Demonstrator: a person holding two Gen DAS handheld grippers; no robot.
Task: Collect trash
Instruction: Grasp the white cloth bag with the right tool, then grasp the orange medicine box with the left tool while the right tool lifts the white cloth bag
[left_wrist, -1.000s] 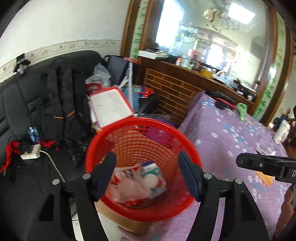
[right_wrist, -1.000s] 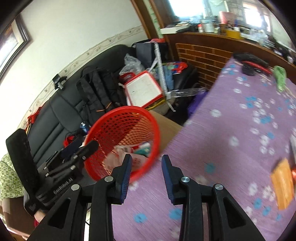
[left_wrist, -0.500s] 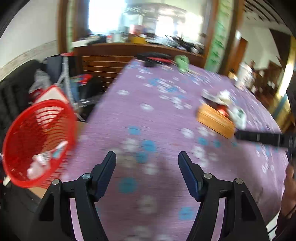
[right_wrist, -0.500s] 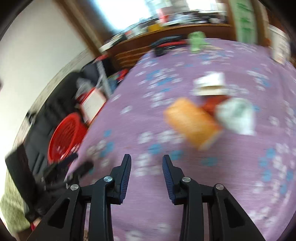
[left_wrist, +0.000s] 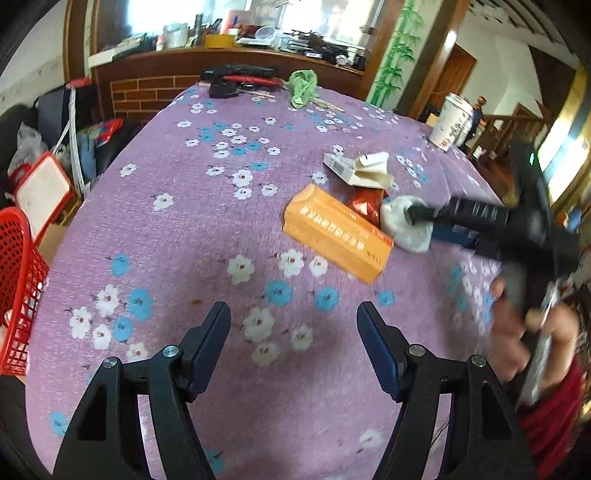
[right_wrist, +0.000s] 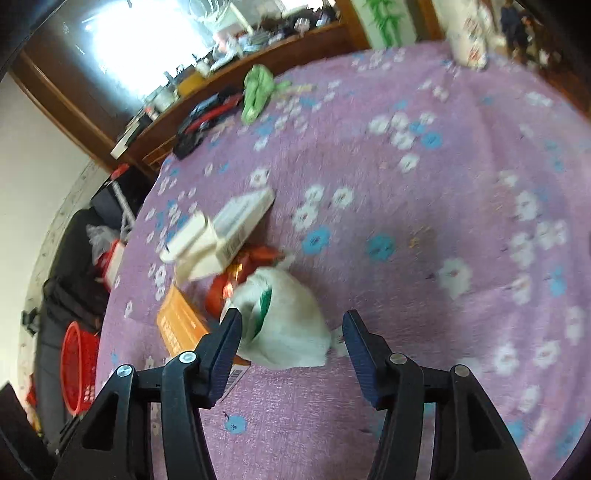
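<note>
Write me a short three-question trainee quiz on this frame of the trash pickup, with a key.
1. True or false: the left gripper has a piece of trash between its fingers.
2. Which piece of trash sits nearest the right gripper? A) white bag B) orange box C) green cloth
3. Fill in: the red basket stands past the table's ____ edge in the left wrist view.

Key:
1. False; only the purple tablecloth shows between them.
2. A; the opening jaws point at it, not yet pressing it.
3. Left.
</note>
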